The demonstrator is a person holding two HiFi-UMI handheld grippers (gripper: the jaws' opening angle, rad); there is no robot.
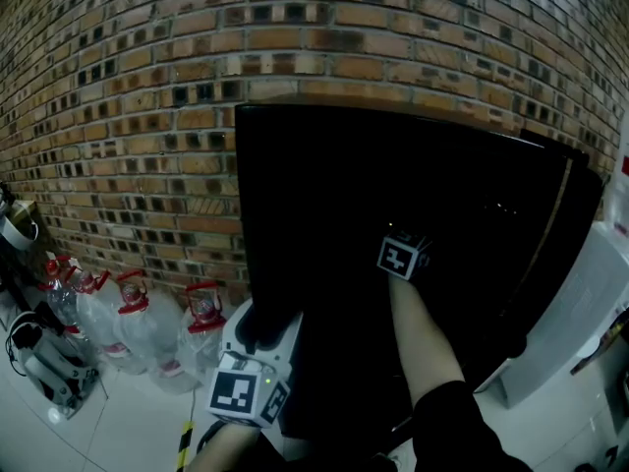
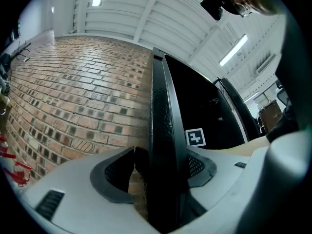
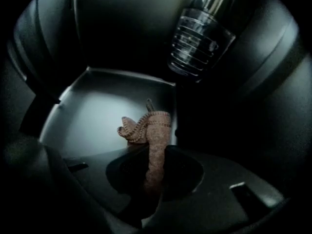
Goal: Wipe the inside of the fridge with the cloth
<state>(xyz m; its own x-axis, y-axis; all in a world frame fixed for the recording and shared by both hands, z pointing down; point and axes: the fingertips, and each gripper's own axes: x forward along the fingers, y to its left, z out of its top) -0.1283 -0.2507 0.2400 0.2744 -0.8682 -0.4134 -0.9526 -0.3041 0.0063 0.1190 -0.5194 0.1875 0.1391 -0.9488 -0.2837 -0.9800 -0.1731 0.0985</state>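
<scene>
The black fridge (image 1: 393, 185) stands against a brick wall. My left gripper (image 1: 261, 330) is at its lower left, jaws closed on the thin black door edge (image 2: 163, 130), which runs up between both pads. My right arm reaches into the dark interior; only the right gripper's marker cube (image 1: 403, 256) shows in the head view. In the right gripper view, my right gripper (image 3: 153, 172) is shut on a brownish patterned cloth (image 3: 146, 126), whose bunched free end hangs over the pale fridge floor (image 3: 92, 116). A ribbed clear bottle (image 3: 197, 45) stands above and to the right.
Several big water jugs with red caps (image 1: 147, 323) stand on the tiled floor left of the fridge. Some gear (image 1: 39, 362) lies at the far left. A white appliance (image 1: 580, 313) is close on the right. Yellow-black tape (image 1: 184, 441) marks the floor.
</scene>
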